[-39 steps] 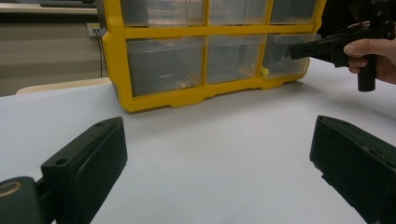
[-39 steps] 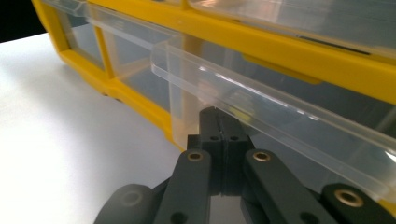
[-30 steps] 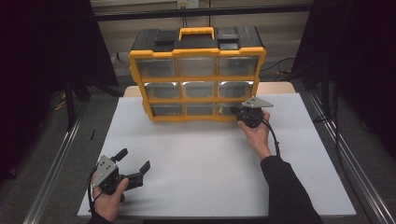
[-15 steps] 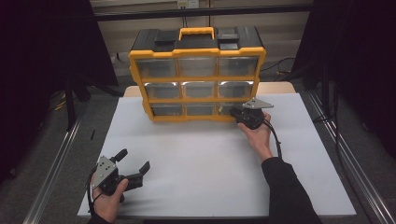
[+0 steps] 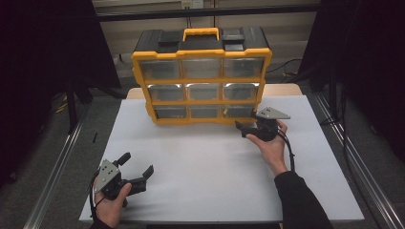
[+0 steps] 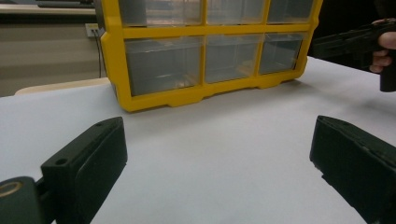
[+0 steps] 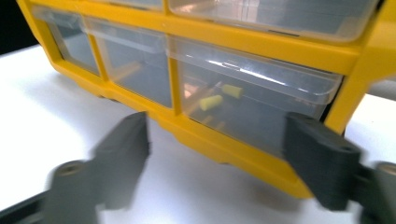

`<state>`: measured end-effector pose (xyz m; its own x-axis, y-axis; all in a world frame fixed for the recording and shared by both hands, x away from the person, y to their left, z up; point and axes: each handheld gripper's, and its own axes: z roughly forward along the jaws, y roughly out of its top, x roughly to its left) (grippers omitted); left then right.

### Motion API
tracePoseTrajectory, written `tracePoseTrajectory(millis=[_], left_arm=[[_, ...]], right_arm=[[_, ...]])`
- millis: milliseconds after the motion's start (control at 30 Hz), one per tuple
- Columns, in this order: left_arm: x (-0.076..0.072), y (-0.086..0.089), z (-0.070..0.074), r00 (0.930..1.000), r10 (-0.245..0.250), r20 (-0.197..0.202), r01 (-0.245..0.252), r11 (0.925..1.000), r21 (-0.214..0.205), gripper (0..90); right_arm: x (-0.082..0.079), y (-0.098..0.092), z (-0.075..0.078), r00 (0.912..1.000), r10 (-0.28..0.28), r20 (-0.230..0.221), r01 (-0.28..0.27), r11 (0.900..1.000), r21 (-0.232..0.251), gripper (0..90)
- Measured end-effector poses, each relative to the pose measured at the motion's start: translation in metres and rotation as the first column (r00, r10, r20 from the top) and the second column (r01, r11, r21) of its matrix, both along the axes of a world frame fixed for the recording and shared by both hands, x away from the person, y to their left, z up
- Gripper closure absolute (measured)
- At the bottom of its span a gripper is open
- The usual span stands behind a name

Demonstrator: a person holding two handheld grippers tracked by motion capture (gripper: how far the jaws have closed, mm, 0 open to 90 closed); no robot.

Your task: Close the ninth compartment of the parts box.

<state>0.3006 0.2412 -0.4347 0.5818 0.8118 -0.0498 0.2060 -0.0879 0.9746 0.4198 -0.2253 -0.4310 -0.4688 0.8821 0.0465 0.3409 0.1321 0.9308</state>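
Yellow-framed organizer (image 5: 202, 78), nine clear drawers shut; right gripper (image 5: 248, 129) jaws just spread, empty; left gripper (image 5: 138, 167) spread.

Yellow-framed organizer (image 5: 202, 78) upright at the bench's 12 o'clock edge, nine clear drawers all shut; bottom-right drawer (image 7: 254, 105) holds small yellow plugs (image 7: 211, 102).

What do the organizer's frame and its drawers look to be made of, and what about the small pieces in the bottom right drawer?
The organizer frame looks like moulded yellow plastic, smooth with a dull sheen and rounded edges. The drawers seem to be clear, glossy plastic: you see through them and they catch highlights. The small yellow pieces look matte and soft, perhaps foam, but the blurred view leaves that open.
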Motion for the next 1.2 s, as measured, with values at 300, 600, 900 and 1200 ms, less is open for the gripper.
tracePoseTrajectory(millis=[300, 600, 900, 1200], left_arm=[[0.000, -0.001, 0.000, 1.0000, -0.001, 0.000, 0.001, 1.0000, -0.005, 4.0], [0.000, -0.001, 0.000, 1.0000, 0.003, 0.001, -0.003, 1.0000, -0.005, 4.0], [0.000, 0.000, 0.000, 1.0000, -0.001, -0.002, 0.001, 0.9999, -0.012, 4.1], [0.000, -0.001, 0.000, 1.0000, 0.008, -0.005, -0.008, 0.9998, -0.016, 4.5]], right_arm=[[-0.020, -0.011, 0.002, 0.9999, -0.015, 0.006, 0.015, 0.9999, -0.002, 2.3], [-0.043, -0.016, 0.007, 0.9989, -0.017, 0.043, 0.017, 0.9998, -0.013, 1.6], [-0.064, -0.019, 0.013, 0.9973, -0.020, 0.071, 0.020, 0.9998, -0.007, 1.8], [-0.086, -0.026, 0.017, 0.9937, -0.045, 0.103, 0.048, 0.9985, -0.025, 1.9]])
